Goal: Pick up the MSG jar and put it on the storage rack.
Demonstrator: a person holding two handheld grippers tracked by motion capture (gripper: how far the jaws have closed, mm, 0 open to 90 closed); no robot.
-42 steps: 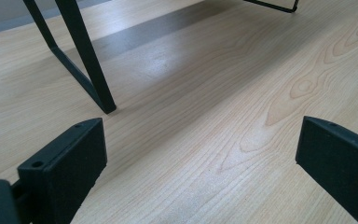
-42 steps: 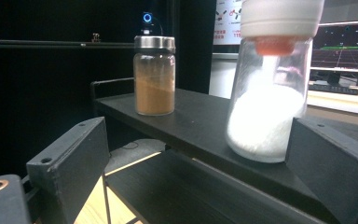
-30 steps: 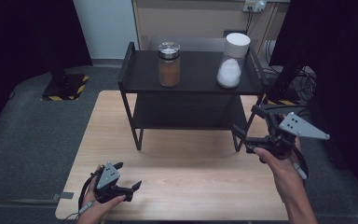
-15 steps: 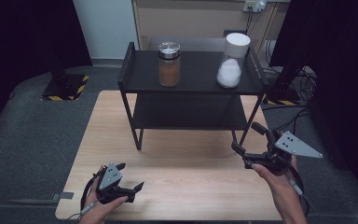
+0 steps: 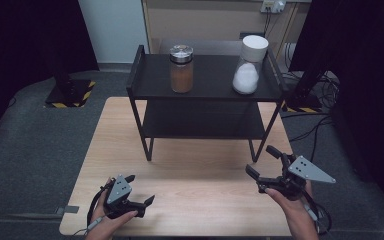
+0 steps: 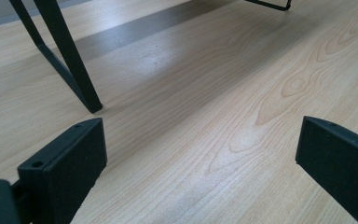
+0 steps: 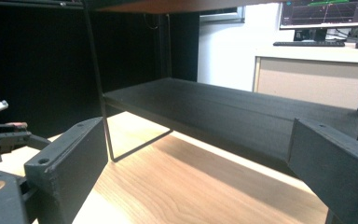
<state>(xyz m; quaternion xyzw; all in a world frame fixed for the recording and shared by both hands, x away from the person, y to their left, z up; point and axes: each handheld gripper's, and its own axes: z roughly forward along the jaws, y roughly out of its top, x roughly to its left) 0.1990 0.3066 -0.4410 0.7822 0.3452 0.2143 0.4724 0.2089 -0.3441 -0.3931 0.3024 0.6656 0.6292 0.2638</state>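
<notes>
A black two-tier shelf stands on the wooden table. Its top tier carries a glass jar of brown stuff with a metal lid and a white-lidded jar of white powder. My left gripper rests low at the table's front left, open, with bare wood between its jaws. My right gripper hovers at the front right, just in front of the shelf's right leg. It is open and empty, facing the lower tier.
A shelf leg rises ahead and left of the left gripper. Grey carpet surrounds the table. Cables lie on the floor at the right, and a stand base with yellow-black tape sits at the back left.
My right gripper has drawn back from the shelf toward the table's front edge and dropped lower. The left gripper has barely shifted.
</notes>
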